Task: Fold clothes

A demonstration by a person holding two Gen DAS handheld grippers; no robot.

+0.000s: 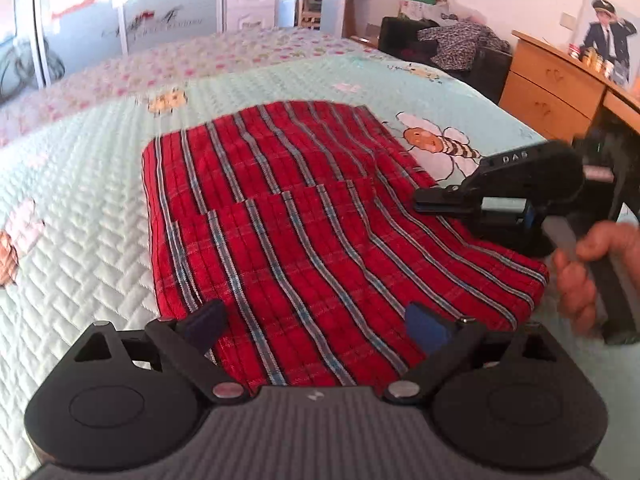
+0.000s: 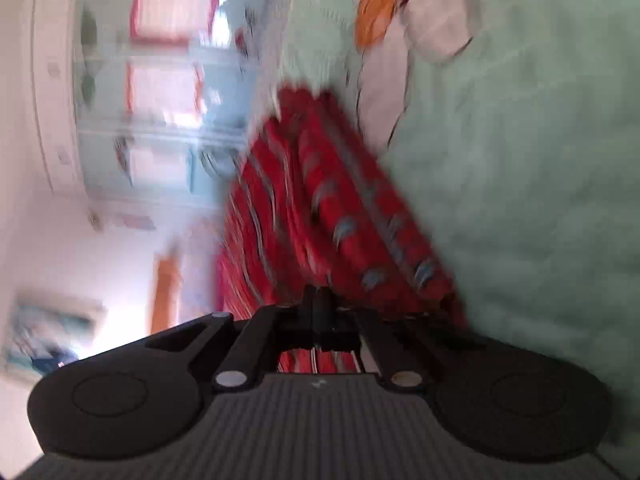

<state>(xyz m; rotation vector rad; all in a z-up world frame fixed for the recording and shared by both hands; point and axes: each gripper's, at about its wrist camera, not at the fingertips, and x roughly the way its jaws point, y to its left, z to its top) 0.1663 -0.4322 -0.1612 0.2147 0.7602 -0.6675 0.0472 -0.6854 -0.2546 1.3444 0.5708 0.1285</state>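
Observation:
A red plaid garment (image 1: 304, 216) with blue and white stripes lies folded into a rectangle on the bed. My left gripper (image 1: 316, 326) is open, its fingers spread over the garment's near edge, holding nothing. My right gripper (image 1: 424, 202) comes in from the right, turned on its side, jaws closed together at the garment's right edge. In the blurred right wrist view the gripper (image 2: 322, 300) is shut, with the red garment (image 2: 320, 208) right at its tips; whether cloth is pinched is unclear.
The pale green quilted bedspread (image 1: 80, 208) with a bee print (image 1: 436, 140) covers the bed. A wooden dresser (image 1: 552, 88) stands at the right, a dark chair with clothes (image 1: 452, 44) behind it, white drawers (image 1: 250, 0) at the back.

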